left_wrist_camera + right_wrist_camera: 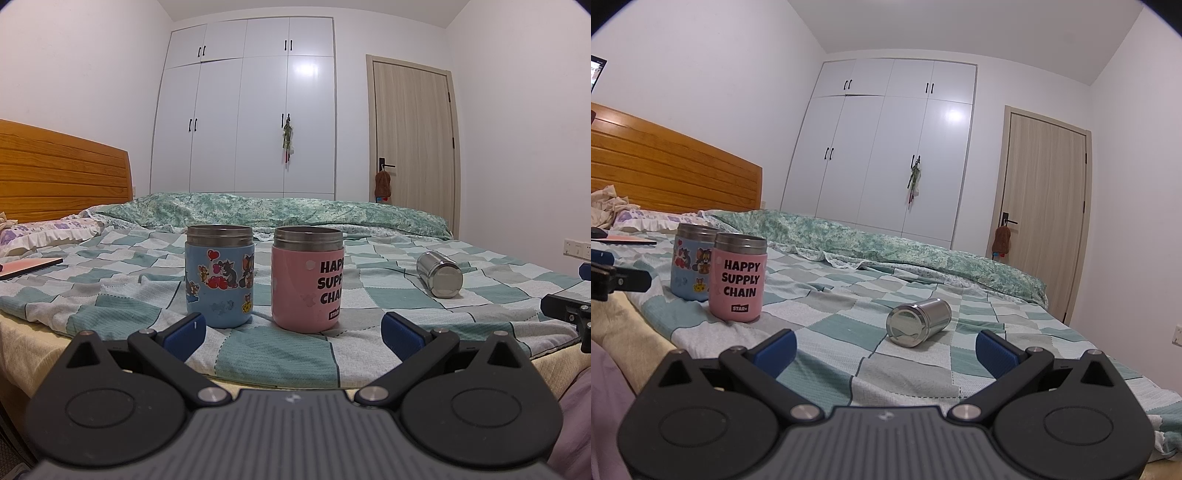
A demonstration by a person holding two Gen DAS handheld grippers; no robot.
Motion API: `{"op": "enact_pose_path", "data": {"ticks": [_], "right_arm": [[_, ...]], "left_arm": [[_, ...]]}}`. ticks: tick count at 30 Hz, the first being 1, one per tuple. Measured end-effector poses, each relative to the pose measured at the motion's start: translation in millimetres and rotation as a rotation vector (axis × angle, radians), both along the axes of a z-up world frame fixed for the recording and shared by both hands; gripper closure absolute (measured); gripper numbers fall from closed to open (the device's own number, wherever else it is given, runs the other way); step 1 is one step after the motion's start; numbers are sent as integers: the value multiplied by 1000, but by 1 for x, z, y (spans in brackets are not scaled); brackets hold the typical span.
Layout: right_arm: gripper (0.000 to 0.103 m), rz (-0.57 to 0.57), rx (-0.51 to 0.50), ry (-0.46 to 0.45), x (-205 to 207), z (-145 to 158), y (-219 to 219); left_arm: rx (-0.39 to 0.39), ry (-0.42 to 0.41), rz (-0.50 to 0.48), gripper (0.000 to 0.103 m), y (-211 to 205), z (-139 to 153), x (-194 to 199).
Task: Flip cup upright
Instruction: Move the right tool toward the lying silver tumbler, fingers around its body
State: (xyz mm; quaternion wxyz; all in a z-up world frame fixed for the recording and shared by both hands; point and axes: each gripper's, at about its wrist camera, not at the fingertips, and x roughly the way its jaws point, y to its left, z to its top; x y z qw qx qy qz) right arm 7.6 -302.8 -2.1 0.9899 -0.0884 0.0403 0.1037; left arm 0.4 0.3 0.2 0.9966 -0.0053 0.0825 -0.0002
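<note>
A bare steel cup (918,322) lies on its side on the checked bedsheet, its flat base toward my right gripper; it also shows at the right in the left wrist view (440,273). My right gripper (886,350) is open and empty, just short of the cup. A blue cartoon cup (220,276) and a pink lettered cup (308,278) stand upright side by side; they also show in the right wrist view, blue cup (690,264) and pink cup (737,273). My left gripper (293,334) is open and empty, just in front of them.
The checked sheet (831,325) covers the bed, with a green floral quilt (295,212) bunched behind. A wooden headboard (62,170), a pillow and a flat pink book (29,266) lie at the left. White wardrobe and a door stand behind.
</note>
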Motion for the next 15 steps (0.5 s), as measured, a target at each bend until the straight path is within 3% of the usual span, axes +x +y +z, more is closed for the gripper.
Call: {"op": "enact_pose_path", "data": {"ticks": [6, 11, 15], "right_arm": [[0, 5, 8, 5, -2, 4, -1], [0, 41, 36, 70, 9, 23, -6], [0, 35, 8, 111, 27, 46, -10]], "left_arm": [[21, 18, -14, 0, -6, 3, 3], [-6, 16, -97, 0, -15, 17, 4], [30, 9, -167, 0, -34, 30, 15]]}}
